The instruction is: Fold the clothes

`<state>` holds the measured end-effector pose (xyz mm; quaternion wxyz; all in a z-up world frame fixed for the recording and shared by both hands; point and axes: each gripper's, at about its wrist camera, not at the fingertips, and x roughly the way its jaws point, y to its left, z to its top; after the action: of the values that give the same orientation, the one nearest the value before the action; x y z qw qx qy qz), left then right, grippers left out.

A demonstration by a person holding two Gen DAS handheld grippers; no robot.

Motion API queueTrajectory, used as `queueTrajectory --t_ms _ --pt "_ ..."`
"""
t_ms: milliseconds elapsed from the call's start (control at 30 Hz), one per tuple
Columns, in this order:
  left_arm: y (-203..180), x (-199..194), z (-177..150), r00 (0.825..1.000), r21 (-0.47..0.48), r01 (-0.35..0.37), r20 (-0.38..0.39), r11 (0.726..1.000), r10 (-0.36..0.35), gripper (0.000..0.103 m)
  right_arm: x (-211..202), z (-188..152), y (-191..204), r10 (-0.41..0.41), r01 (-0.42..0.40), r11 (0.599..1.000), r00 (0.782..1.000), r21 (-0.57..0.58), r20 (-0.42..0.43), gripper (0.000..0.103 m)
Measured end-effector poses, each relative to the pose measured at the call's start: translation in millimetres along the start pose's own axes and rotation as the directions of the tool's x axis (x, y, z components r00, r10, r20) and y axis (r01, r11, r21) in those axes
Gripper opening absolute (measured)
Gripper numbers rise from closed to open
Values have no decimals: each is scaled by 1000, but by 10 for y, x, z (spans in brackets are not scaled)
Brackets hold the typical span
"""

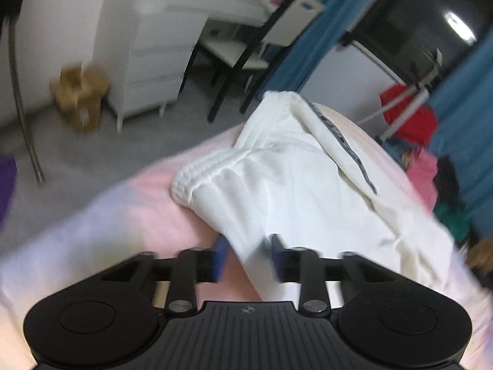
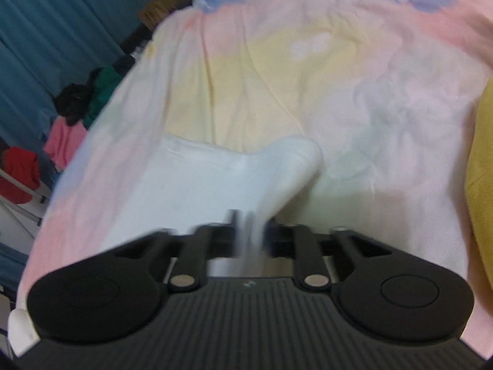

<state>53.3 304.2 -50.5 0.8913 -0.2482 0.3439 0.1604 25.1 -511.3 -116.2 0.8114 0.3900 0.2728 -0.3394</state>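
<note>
A white garment (image 1: pixel 277 178) is seen lying on the bed (image 1: pixel 138 215), straight ahead of the left tongs (image 1: pixel 248 254) and spreading up and off to their right. It looks like soft cotton, bunched and creased, with a thick ribbed elastic band gathered at the edge ahead-left of the tongs and a dark grey stripe (image 1: pixel 345 145) running along a folded seam further out to the right. A flap of the cloth is caught in the gap between the left tongs, but the blue pads (image 1: pixel 220 256) are spread apart and not pressed on it, so those tongs can be called released. In the right wrist view the same white cloth (image 2: pixel 215 178) is shown just ahead of the right tongs (image 2: pixel 251 231), smooth and flat on their left and rolled into a rounded lump ahead. A strip of it hangs between the fingers; everything there is smeared by blur, yet a gap is visible, so released too. The bedsheet (image 2: pixel 308 77) is a soft, lightly wrinkled pastel print of pink, yellow and blue patches. Something mustard yellow (image 2: pixel 483 185) is glimpsed far right.
</note>
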Motion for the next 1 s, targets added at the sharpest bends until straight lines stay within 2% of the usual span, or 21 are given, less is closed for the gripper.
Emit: queueTrajectory --t_ms 33,133,200,233,333,400,467,533,600,667,833,933,967,1000 --pt "-83 -79 -19 999 45 -20 31 999 18 65 -75 27 38 7 -7 1000 1000 -17 26 75" --pt "-345 -332 -131 987 186 -80 152 979 52 81 -413 16 184 24 -9 995 988 -97 156 76" --pt "-524 -438 -211 981 263 -59 193 963 7 82 -645 -34 283 51 -21 992 972 -128 230 77" --pt "-622 -480 -253 978 303 -39 206 952 -25 83 -738 -77 346 86 -51 988 967 -149 241 78" --pt "-1011 -495 -379 976 429 56 165 902 -140 83 -963 -276 585 221 -170 957 953 -237 209 77" --pt "-1337 -429 -466 973 493 99 134 864 -188 83 -1071 -495 775 291 -232 926 941 -298 171 76" --pt "-1665 -359 -552 968 554 139 101 821 -232 83 -1115 -741 929 346 -290 896 931 -337 118 76" --pt "-2059 -240 -613 962 579 190 51 793 -269 83 -1066 -951 1038 375 -336 876 926 -347 49 76" --pt "-2523 -98 -689 950 600 239 16 763 -311 83 -975 -1096 1128 373 -346 862 928 -372 1 76" --pt "-2996 87 -827 941 638 258 6 726 -339 83 -834 -1131 1150 340 -310 859 940 -406 1 76" --pt "-4249 581 -1244 918 732 287 -27 618 -395 83 -453 -1014 1031 212 -165 908 974 -385 83 76" --pt "-4852 976 -1478 922 750 309 -85 585 -378 81 -252 -916 989 190 -145 932 976 -333 106 76" --pt "-5032 1102 -1559 930 759 301 -101 577 -352 78 -211 -926 1001 204 -155 931 972 -330 117 76" --pt "-5209 1245 -1653 947 778 272 -110 566 -303 73 -174 -959 1042 222 -166 922 967 -348 126 76"
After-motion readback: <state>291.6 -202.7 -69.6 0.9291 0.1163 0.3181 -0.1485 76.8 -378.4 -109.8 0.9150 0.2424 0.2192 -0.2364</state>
